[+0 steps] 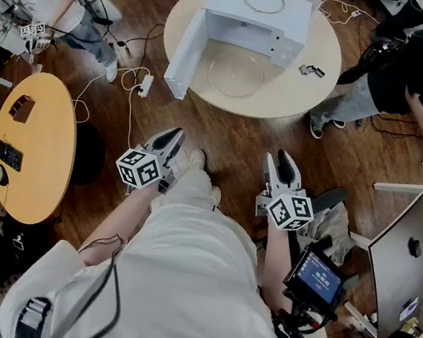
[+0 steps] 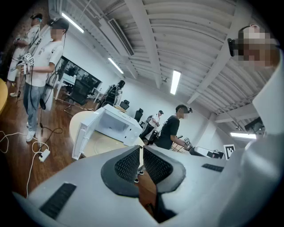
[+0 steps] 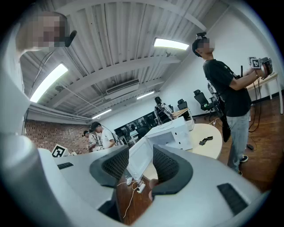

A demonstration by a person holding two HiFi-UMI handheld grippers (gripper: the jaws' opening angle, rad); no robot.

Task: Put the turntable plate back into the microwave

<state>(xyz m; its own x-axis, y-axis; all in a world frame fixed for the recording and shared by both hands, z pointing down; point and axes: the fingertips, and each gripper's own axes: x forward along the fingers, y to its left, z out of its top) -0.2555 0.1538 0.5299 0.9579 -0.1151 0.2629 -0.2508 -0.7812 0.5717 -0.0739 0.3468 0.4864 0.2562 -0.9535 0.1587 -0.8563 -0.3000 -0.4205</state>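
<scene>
The turntable plate (image 1: 235, 73) is pictured on the desk (image 1: 305, 100) before the open microwave (image 1: 259, 15). Well back from the microwave, the left hand-held gripper (image 1: 173, 137) is held closed and the right hand-held gripper (image 1: 279, 161) spread, both empty.

Probably lab or open office: round tables (image 1: 289, 97), office chairs (image 3: 200, 101), cables (image 1: 130, 113) across wood floor (image 1: 233, 140).

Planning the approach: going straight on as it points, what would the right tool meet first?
Probably the microwave's open door, framed between the open jaws of the right tool; nothing nearer shows, though depth is unclear.
</scene>
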